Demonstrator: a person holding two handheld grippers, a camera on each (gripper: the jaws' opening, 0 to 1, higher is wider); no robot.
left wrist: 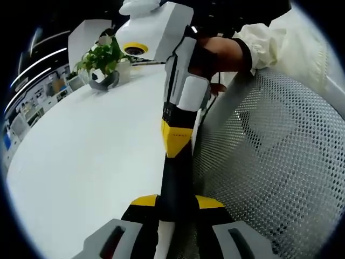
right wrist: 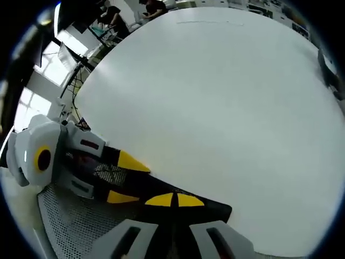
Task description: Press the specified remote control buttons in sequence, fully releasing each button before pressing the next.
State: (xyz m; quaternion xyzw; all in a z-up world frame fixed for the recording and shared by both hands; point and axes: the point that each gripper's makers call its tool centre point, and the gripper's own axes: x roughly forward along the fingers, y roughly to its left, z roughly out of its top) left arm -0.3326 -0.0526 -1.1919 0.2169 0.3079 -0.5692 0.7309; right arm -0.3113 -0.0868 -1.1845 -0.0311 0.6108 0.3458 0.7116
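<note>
No remote control is in either view. In the left gripper view my left gripper (left wrist: 178,202) stands open at the bottom, its yellow-tipped jaws apart. The right gripper (left wrist: 176,162), held by a hand (left wrist: 221,54), reaches down from the top. Its narrow black and yellow jaws lie together and run between my left jaws. In the right gripper view my right gripper (right wrist: 173,197) is shut with nothing in it. There the left gripper (right wrist: 141,181) comes in from the left, jaws spread.
A wide white table (left wrist: 86,156) stretches ahead of both grippers. A potted plant (left wrist: 105,59) stands at its far edge. A grey mesh chair back (left wrist: 269,162) lies under and beside the grippers. People sit far off beyond the table (right wrist: 113,16).
</note>
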